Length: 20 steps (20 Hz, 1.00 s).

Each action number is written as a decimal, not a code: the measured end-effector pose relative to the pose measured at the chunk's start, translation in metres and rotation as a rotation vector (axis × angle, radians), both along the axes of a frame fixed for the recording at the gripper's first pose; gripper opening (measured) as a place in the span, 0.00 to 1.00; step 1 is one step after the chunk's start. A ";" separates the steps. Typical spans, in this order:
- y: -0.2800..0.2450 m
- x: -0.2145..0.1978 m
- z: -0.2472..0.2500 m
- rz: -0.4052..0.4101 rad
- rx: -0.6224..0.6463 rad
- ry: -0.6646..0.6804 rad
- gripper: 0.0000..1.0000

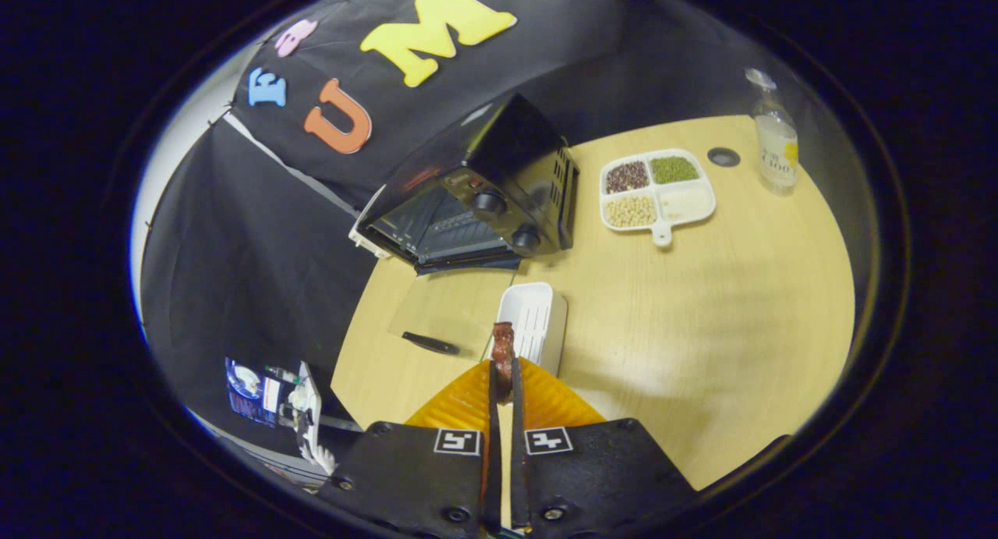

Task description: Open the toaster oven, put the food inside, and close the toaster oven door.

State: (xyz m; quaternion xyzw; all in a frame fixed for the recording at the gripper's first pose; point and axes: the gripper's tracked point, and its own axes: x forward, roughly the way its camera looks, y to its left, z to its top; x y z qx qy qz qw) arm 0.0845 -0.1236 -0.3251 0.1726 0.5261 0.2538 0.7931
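- Gripper view: the hand-held gripper (504, 383) is raised above the pale wooden table (702, 328), its two fingers nearly closed and clenched on a small reddish-brown piece of food (503, 350), which stands upright out of the fingertips.
- Both fingers appear to press on the food; its lower part is hidden between them.
- The black toaster oven with two round knobs (483, 196) lies ahead of the fingers and a little to their left, well apart from them, at the table's far edge against the black cloth wall.
- Its glass door (452, 309) seems folded down flat toward the gripper, the dark handle (430, 342) nearest the fingers, so the opening faces the food.
- A white slotted plastic tray (536, 320) sits just beyond the fingertips, between them and the oven.
- Judged from this, opening is done; the coming move is forward and slightly left, over the door into the cavity.
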 end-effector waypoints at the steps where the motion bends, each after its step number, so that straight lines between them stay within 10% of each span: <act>1: 0.003 -0.002 0.012 0.000 -0.016 -0.033 0.08; 20: 0.171 0.033 -0.009 -0.063 -0.284 -0.320 0.06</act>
